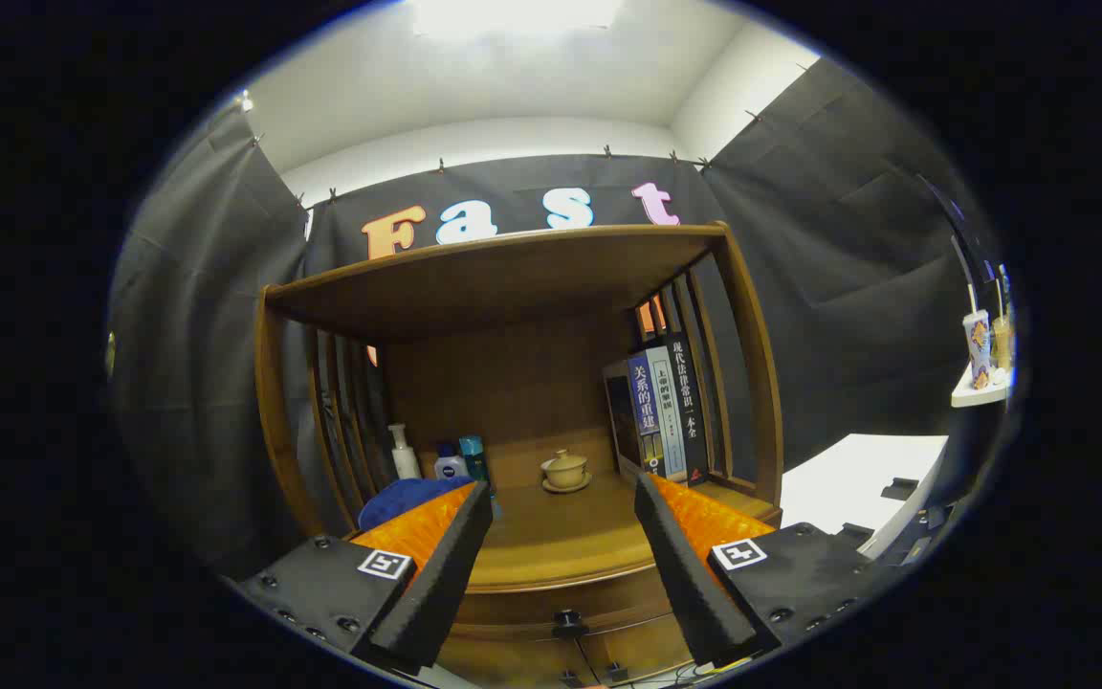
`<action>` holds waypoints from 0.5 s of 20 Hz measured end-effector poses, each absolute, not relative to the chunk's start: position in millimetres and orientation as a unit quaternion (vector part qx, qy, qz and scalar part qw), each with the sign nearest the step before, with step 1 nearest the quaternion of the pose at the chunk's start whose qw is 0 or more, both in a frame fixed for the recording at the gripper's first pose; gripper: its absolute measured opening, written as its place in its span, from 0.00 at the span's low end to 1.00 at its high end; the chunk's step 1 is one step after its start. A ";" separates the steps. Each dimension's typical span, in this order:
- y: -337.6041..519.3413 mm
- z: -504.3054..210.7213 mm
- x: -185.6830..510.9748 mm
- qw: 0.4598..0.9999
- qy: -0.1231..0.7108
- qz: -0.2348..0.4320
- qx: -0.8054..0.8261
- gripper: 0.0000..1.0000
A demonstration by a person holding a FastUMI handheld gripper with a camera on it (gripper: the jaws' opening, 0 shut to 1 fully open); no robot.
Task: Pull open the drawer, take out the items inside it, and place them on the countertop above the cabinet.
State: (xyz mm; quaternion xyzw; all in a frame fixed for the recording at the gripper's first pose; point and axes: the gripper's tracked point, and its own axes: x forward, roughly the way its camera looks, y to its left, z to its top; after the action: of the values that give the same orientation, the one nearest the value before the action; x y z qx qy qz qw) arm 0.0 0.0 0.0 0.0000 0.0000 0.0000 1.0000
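Observation:
My gripper (562, 493) is open, its two fingers spread wide with nothing between them. It hovers in front of a wooden cabinet. Low between the fingers is the closed drawer front (551, 605) with its dark knob (567, 624). Above it runs the wooden countertop (551, 541), under a shelf roof. What lies inside the drawer is hidden.
On the countertop stand a small lidded teacup on a saucer (565, 470), several bottles (436, 459) at the back left, a blue cloth thing (407, 498) behind the left finger, and upright books (664, 407) at the right. A white table (857, 483) sits to the right.

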 end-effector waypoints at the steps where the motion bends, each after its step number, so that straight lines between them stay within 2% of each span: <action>1: -2.0 -3.4 -0.1 1.000 0.002 -0.001 0.003 0.98; 10: -1.6 -10.1 0.7 1.000 0.011 0.000 -0.008 0.98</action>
State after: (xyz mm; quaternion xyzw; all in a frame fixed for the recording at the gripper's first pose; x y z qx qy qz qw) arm 0.7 -1.6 -10.1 -0.0078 0.0108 -0.0004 0.9999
